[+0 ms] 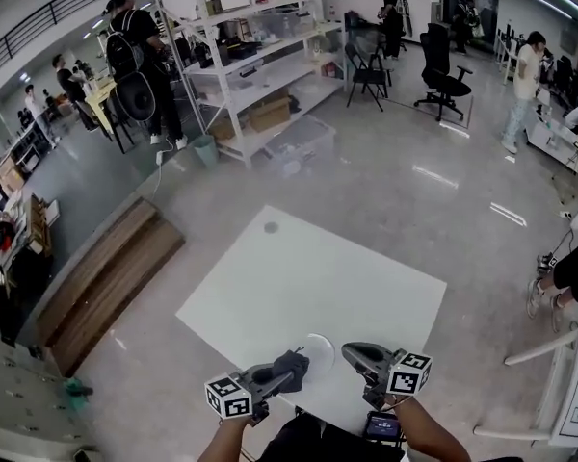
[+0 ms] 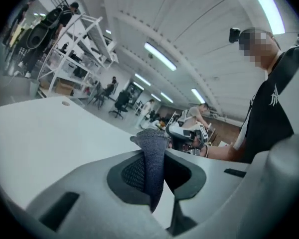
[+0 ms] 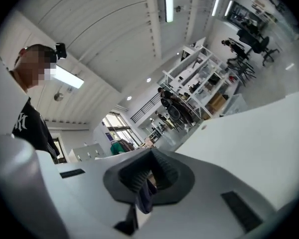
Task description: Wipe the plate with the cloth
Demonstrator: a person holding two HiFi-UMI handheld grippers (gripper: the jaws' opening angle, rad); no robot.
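In the head view a pale plate (image 1: 319,346) hangs tilted over the near edge of the white table (image 1: 299,277), between my two grippers. My right gripper (image 1: 348,352) touches its right rim, with the jaws closed there. My left gripper (image 1: 289,372) is shut on a dark grey cloth (image 1: 291,364) just left of the plate. The left gripper view shows the cloth (image 2: 152,158) standing up between the jaws of that gripper (image 2: 153,151). In the right gripper view the gripper (image 3: 150,157) has its jaws together, and a bit of dark cloth (image 3: 145,197) shows below them.
White shelving (image 1: 270,56) and several people stand far across the floor. A low wooden platform (image 1: 106,282) lies left of the table. A small grey spot (image 1: 271,227) marks the table's far corner. A black office chair (image 1: 441,70) stands at the back right.
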